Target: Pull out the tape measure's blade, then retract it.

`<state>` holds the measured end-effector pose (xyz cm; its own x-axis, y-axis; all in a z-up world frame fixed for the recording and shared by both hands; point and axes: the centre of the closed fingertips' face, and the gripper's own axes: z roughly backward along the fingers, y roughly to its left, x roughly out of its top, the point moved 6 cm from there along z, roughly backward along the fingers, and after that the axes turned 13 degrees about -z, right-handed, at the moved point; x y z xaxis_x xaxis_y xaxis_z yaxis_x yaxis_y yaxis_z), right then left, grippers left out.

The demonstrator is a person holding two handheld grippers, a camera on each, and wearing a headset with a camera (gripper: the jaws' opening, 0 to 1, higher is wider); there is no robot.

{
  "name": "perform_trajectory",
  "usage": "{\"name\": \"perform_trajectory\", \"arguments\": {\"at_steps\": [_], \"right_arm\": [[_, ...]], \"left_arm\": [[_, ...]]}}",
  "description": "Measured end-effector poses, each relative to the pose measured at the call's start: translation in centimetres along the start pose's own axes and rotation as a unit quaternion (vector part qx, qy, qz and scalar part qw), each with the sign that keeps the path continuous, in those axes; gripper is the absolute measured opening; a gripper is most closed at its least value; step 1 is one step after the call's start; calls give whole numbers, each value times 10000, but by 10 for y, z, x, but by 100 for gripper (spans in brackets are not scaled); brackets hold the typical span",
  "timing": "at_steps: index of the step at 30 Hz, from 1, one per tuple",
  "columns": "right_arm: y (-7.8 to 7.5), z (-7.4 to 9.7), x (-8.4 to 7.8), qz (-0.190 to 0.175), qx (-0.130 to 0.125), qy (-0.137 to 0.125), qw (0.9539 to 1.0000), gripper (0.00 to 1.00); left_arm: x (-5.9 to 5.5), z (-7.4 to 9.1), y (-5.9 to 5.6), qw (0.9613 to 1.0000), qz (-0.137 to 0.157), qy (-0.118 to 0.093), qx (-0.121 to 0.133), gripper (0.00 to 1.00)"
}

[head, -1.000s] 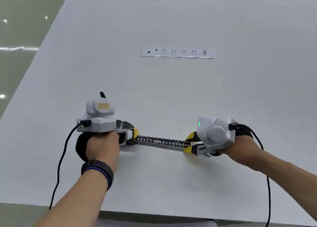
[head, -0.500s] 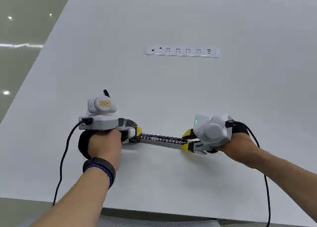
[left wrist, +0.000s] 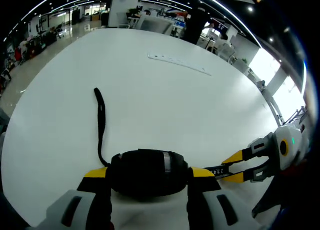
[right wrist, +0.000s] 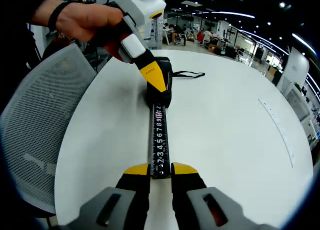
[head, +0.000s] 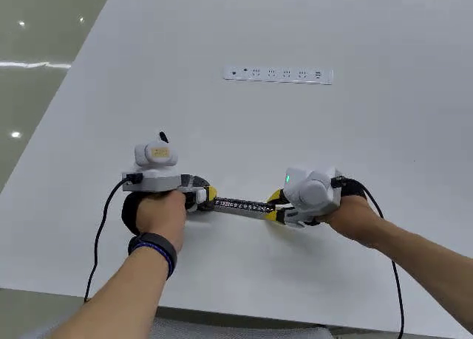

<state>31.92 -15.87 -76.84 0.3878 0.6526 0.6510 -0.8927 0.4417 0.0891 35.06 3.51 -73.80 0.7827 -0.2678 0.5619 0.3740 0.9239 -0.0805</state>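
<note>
Showing the tape measure stretched between 2 grippers at the near edge of the white table [head: 222,125]. The left gripper [left wrist: 148,173] is clamped across the black tape measure case [left wrist: 147,162], its yellow tips pressing on both sides and pinning it to the tabletop. The right gripper [right wrist: 160,171] has its jaws narrowed to a slit, pinching the free end of the blade [right wrist: 159,137]. In the head view the blade [head: 240,205] runs as a short, straight, flat span from the case [head: 195,192] to the right gripper [head: 273,207]; the 2 grippers stand near each other. Beyond the case its wrist strap [left wrist: 100,117] lies loose on the table, and farther off a white power strip [head: 278,74] lies well apart from the work.

Judgement: the blade is only partly out, so the step in hand is either the pull or the return; this moment alone does not settle which. The next move calls for the case held firmly while the right gripper travels along the blade's own line, paced against the spring.
</note>
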Motion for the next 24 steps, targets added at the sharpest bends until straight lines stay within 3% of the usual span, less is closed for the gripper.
{"name": "perform_trajectory", "arguments": {"at_steps": [13, 18, 21, 24], "right_arm": [[1, -2, -4, 6, 34, 25, 10000, 15], [0, 3, -14, 105, 6, 160, 9998, 16], [-4, 5, -17, -255, 10, 26, 9997, 16], [-2, 3, -16, -288, 6, -10, 9996, 16]], "left_arm": [[0, -1, -1, 10000, -66, 3, 24, 59], [1, -2, -2, 9999, -139, 89, 20, 60], [2, -3, -1, 9998, -141, 129, 15, 61], [3, -3, -1, 9997, -162, 170, -4, 61]]}}
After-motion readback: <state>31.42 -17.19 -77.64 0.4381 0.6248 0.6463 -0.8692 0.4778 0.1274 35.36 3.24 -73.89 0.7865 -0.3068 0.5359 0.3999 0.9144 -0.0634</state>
